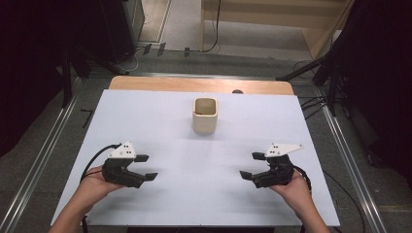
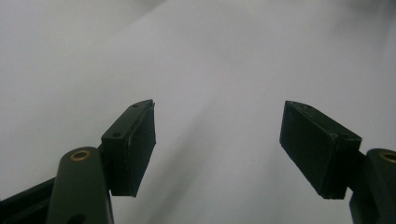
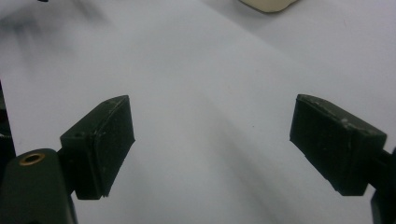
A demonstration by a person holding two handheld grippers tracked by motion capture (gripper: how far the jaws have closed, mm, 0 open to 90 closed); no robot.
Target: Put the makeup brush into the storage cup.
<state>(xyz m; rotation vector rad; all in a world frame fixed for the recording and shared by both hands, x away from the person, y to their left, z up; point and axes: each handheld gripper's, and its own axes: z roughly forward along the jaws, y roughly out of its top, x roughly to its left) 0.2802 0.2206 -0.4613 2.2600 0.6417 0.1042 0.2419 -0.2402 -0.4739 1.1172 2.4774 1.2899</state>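
The white-topped desk (image 1: 160,121) takes up the middle of the high view, bare except for one thing. That thing is a cream-coloured cup (image 1: 205,115), square with rounded corners, standing upright just above the centre of the frame — well apart from both hands; its base also edges into the top of the right gripper view. The left tongs (image 1: 146,167) sit at the lower left and the right tongs (image 1: 251,165) at the lower right, both resting low over the desk and pointing inward. Each pair stands wide, with nothing between the pads. By the look of it, the work has not started — the cup is untouched, so reaching and gripping are all left.
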